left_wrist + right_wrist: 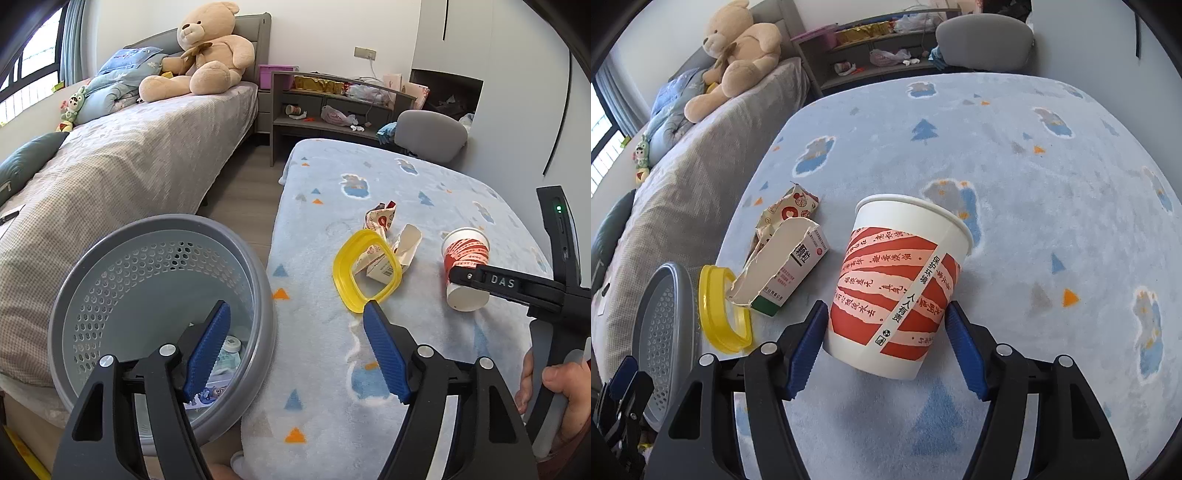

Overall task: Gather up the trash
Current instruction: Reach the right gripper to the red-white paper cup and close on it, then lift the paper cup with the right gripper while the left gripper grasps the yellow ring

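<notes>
While the bed (122, 166) with its grey waffle-textured cover fills the far left, a round grey plastic basket (162, 236), its wall pierced with rows of small holes, stands between the bed and the table (332, 369); a few discarded packets lie at its bottom. Over the basket's rim and the table's near edge hover the left tongs (297, 354), their ribbed blue pads standing wide apart with nothing between them; the right pad's tip appears just below a yellow plastic ring (365, 273), though whether they touch cannot be told. This ring is a rounded-square lid frame, glossy and hollow in the middle, lying flat on the table's fluffy pale blue blanket printed with triangles and clouds. Just beside it, partly under its far edge, lies a torn cardboard carton (786, 273), ripped open along the top with ragged white edges, and behind that a crumpled printed wrapper (792, 208). Further right stands a paper cup (901, 284), smooth and tapered, white with red and pink streaks and printed characters, tilted a little on the soft blanket. The right tongs (886, 332) are clamped on the cup, one ribbed blue pad pressed against each side of its lower half. At the far right of the left wrist view, a hand (554, 387) holds the right tool's handle.
</notes>
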The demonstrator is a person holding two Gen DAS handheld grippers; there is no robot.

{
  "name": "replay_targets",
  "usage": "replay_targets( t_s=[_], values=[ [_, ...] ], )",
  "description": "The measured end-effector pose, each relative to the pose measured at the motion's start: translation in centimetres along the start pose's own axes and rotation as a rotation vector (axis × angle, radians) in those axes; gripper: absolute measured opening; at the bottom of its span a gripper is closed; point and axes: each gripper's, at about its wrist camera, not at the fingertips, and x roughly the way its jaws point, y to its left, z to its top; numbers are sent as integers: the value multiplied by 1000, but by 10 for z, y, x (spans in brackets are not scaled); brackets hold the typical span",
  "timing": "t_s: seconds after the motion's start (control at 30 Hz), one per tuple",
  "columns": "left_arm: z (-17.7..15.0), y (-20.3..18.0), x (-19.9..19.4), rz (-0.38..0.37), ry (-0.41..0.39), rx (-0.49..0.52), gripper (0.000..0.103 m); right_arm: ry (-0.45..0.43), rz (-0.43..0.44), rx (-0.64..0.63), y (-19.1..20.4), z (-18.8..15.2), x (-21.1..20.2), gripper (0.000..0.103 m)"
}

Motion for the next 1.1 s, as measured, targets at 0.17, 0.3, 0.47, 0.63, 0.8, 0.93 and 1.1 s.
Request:
replay_targets(
  t_s=[0.17, 0.3, 0.47, 0.63, 0.8, 0.93, 1.1],
  values=[
    [0, -5, 2, 3, 5, 8, 71, -15, 16, -57, -4, -1, -17, 63],
    [-1, -13, 4, 4, 9, 29, 71, -21, 28, -90, -10, -2, -28, 63],
    [-2, -27, 10, 4, 28, 58, 71, -37, 57, -90, -20, -4, -33, 63],
    [2, -44, 21, -16, 52, 78, 71, -47, 82, -83, -29, -7, -36, 63],
    [5, -60, 36, 2, 66, 112, 71, -49, 114, -60, -40, -10, -38, 63],
    [5, -70, 57, 29, 79, 126, 71, -45, 133, -37, -49, -10, -38, 64],
    [9, -75, 76, 76, 66, 128, 71, -55, 143, -31, -51, -10, -40, 64]
  ],
)
